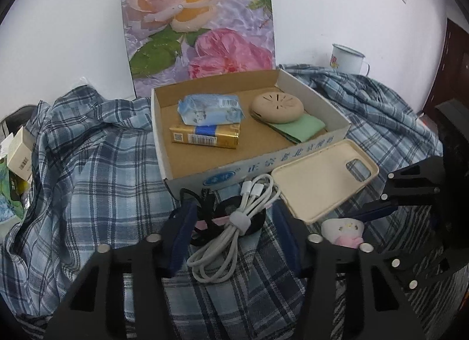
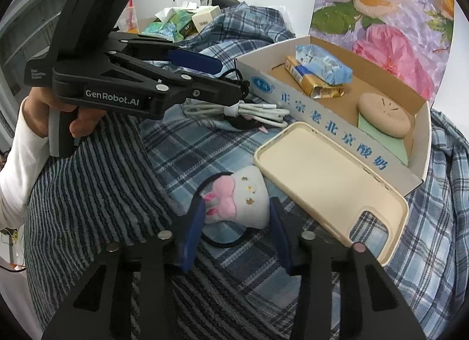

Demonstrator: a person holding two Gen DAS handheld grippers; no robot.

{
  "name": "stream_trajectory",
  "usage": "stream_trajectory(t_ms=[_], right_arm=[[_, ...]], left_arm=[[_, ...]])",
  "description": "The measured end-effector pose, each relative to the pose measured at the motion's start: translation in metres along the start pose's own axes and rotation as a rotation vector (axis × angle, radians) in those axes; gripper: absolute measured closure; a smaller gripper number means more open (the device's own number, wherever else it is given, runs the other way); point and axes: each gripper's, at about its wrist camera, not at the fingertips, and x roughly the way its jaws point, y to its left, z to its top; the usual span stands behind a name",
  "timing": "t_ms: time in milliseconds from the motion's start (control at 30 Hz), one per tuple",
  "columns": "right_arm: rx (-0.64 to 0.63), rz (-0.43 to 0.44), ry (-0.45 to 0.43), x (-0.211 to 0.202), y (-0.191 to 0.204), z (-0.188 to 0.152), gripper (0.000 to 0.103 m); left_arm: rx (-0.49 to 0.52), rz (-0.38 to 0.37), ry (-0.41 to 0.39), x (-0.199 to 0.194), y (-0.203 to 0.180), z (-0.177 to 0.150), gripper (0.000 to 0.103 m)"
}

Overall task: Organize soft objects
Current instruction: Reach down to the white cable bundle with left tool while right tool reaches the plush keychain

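A coiled white cable (image 1: 234, 222) lies on a black item on the plaid cloth (image 1: 96, 170). My left gripper (image 1: 234, 211) stands around the coil, one blue pad on each side, and a strip of cloth shows beside the right pad. From the right wrist view the left gripper (image 2: 228, 79) reaches down over the cable (image 2: 234, 111), held by a hand in a white sleeve. A small white plush with a pink bow (image 2: 237, 199), on a black elastic loop, sits between the pads of my right gripper (image 2: 237, 205), which touch both of its sides.
An open cardboard box (image 1: 316, 93) holds a blue tissue pack (image 1: 211, 109), a gold pack (image 1: 205, 136), a beige round pad (image 1: 277, 106) and a green cloth (image 1: 304, 130). A beige phone case (image 2: 328, 181) leans on the box front. A mug (image 1: 347, 58) and a floral board (image 1: 199, 17) stand behind.
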Motion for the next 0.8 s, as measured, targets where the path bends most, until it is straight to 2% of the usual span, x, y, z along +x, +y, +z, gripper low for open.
stream_trajectory(t_ms=[133, 333, 600, 700, 800], right_arm=[[-0.005, 0.014, 0.002, 0.001, 0.002, 0.000, 0.067], [-0.003, 0.020, 0.003, 0.002, 0.002, 0.000, 0.068], [0.004, 0.023, 0.004, 0.002, 0.002, 0.000, 0.068], [0.006, 0.025, 0.004, 0.002, 0.002, 0.000, 0.068], [0.007, 0.024, 0.004, 0.002, 0.003, 0.000, 0.068]], left_arm=[[0.037, -0.021, 0.011, 0.003, -0.006, -0.001, 0.064], [0.061, -0.032, 0.041, 0.011, -0.010, -0.003, 0.064], [0.125, -0.072, 0.001, 0.003, -0.022, -0.002, 0.064], [0.092, -0.060, 0.044, 0.012, -0.017, -0.001, 0.064], [0.038, -0.070, 0.046, 0.014, -0.005, 0.000, 0.064]])
